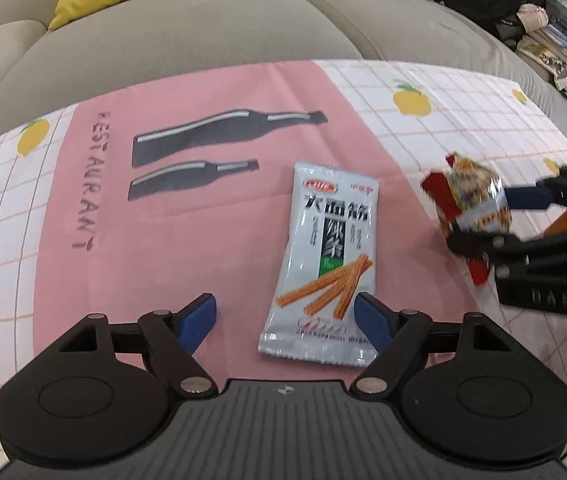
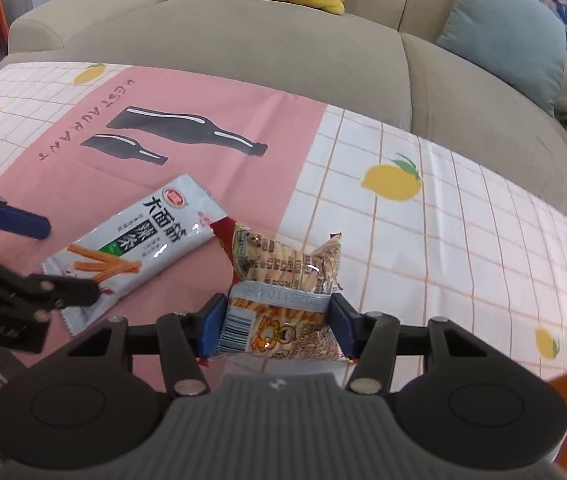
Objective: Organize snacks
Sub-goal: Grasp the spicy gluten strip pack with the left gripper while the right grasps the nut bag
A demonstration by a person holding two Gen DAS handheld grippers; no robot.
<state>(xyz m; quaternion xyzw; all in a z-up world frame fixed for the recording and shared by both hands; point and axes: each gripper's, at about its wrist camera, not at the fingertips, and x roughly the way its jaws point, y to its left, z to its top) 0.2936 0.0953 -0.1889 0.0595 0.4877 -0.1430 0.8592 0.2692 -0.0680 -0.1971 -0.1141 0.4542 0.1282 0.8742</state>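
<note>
Pink restaurant tablecloth (image 1: 155, 240) fills my left view; my left gripper (image 1: 285, 322) gapes around the spicy-strip packet (image 1: 325, 264). At three o'clock, my right gripper (image 1: 479, 220) appears. Right view: it clamps the cracker packet (image 2: 283, 280).

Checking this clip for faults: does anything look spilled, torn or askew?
Nothing spilled or torn. The grey spicy-strip snack packet lies flat and sealed on the pink cloth. The right gripper pinches the crinkled red-and-yellow cracker pack; the left gripper is open.
</note>
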